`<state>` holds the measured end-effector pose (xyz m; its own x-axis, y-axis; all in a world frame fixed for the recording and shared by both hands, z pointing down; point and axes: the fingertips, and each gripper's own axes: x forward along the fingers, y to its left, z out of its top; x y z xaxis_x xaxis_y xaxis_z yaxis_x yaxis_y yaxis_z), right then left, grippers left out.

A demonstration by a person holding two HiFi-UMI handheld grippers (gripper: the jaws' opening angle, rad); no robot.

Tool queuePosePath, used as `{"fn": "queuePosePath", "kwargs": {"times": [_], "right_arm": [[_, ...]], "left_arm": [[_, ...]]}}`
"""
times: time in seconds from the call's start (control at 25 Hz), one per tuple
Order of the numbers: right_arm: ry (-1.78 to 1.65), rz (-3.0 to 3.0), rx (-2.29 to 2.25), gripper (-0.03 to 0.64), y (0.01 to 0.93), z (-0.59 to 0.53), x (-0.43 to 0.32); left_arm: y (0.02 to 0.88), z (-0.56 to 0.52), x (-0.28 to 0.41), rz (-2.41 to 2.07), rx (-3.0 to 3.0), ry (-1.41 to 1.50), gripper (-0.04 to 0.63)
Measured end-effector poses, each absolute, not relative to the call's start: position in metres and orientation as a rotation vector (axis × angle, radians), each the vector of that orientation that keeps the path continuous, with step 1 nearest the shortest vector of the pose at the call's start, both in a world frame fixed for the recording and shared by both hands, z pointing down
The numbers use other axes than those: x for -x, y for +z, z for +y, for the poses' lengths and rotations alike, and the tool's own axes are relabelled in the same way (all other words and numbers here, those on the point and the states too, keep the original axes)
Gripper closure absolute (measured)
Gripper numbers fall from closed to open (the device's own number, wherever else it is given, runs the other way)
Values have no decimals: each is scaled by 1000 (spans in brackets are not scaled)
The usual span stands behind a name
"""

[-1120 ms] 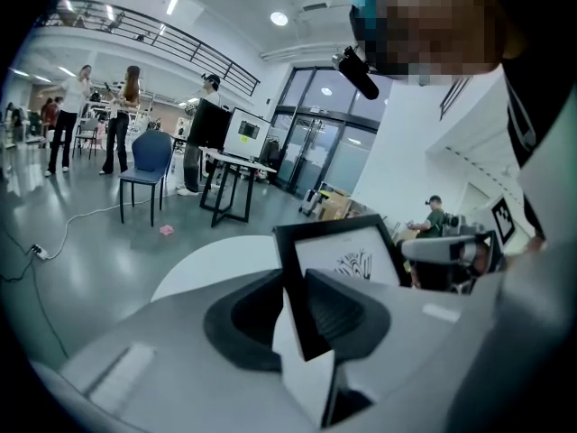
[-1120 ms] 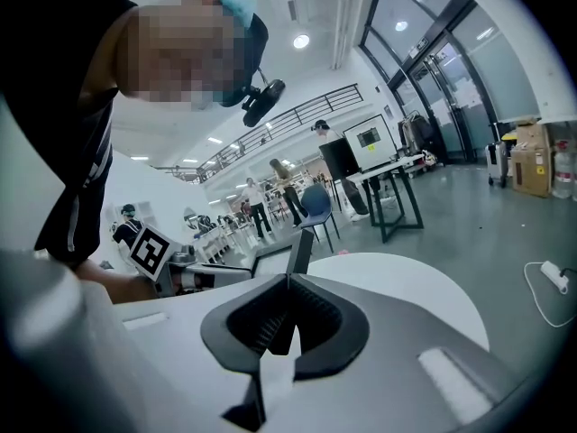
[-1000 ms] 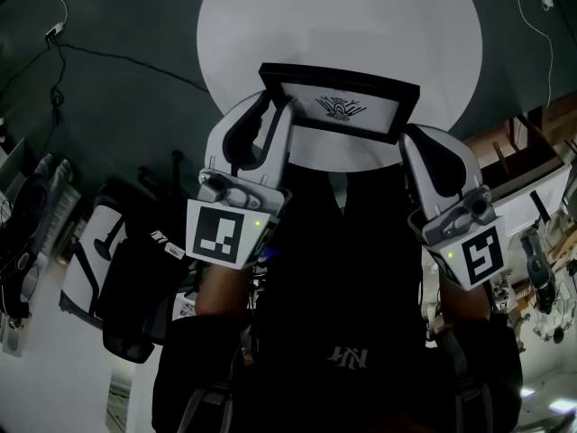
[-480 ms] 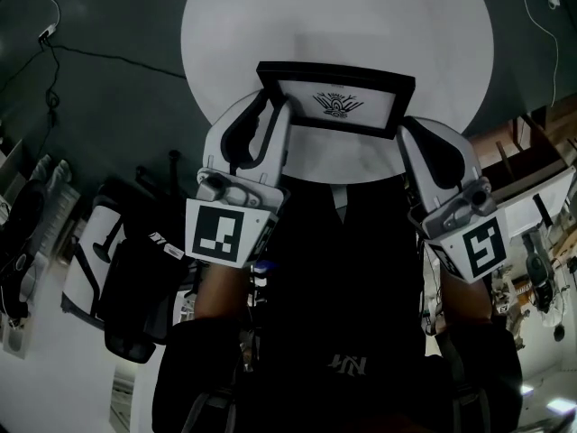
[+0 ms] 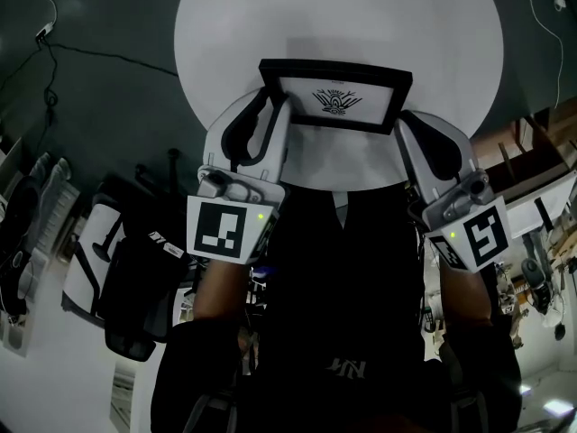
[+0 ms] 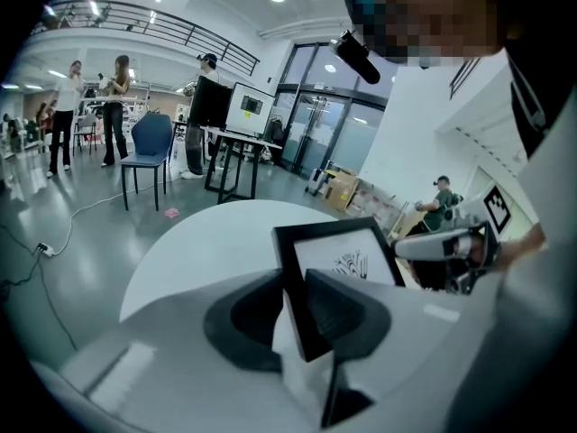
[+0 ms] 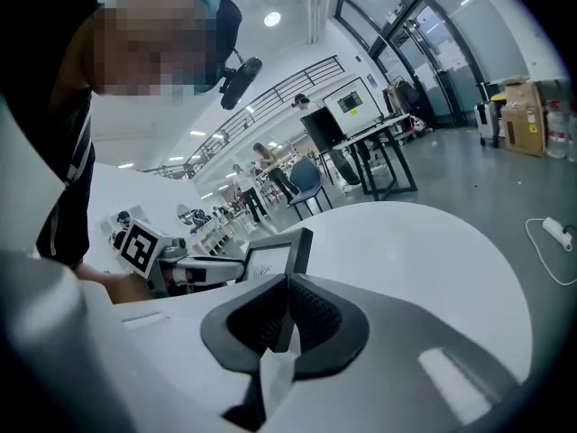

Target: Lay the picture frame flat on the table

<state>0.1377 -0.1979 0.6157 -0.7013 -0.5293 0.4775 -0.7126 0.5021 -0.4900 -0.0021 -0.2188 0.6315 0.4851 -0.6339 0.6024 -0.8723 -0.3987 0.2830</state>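
Observation:
A black picture frame [image 5: 335, 97] with a white print is held over the near part of the round white table [image 5: 261, 25], its face turned up toward me. My left gripper [image 5: 276, 111] is shut on the frame's left edge, and that edge [image 6: 297, 305] runs between the pads in the left gripper view. On the opposite side, my right gripper [image 5: 402, 126] is shut on the right edge [image 7: 287, 278]. Each gripper shows in the other's view: the right gripper [image 6: 446, 244], the left gripper [image 7: 194, 267]. I cannot tell whether the frame touches the table.
A black chair [image 5: 126, 278] stands on the floor at my left and wooden furniture [image 5: 527, 152] at my right. A cable [image 5: 108, 57] lies on the dark floor beyond the table. Desks, a blue chair [image 6: 149, 147] and people [image 6: 63, 106] are far off.
Both grippers have carried the frame a little farther over the table, and it has turned from slightly skewed to square with me. Both grips stayed closed.

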Motion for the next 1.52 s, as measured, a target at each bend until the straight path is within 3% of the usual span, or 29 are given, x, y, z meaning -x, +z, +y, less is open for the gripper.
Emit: {"fn": "queuePosePath", "kwargs": {"times": [1.52], "right_arm": [[1148,-2226,-1071,609,680,-204,-135]], "left_arm": [[678,-219,5,-1199,-2074,766,512]]}}
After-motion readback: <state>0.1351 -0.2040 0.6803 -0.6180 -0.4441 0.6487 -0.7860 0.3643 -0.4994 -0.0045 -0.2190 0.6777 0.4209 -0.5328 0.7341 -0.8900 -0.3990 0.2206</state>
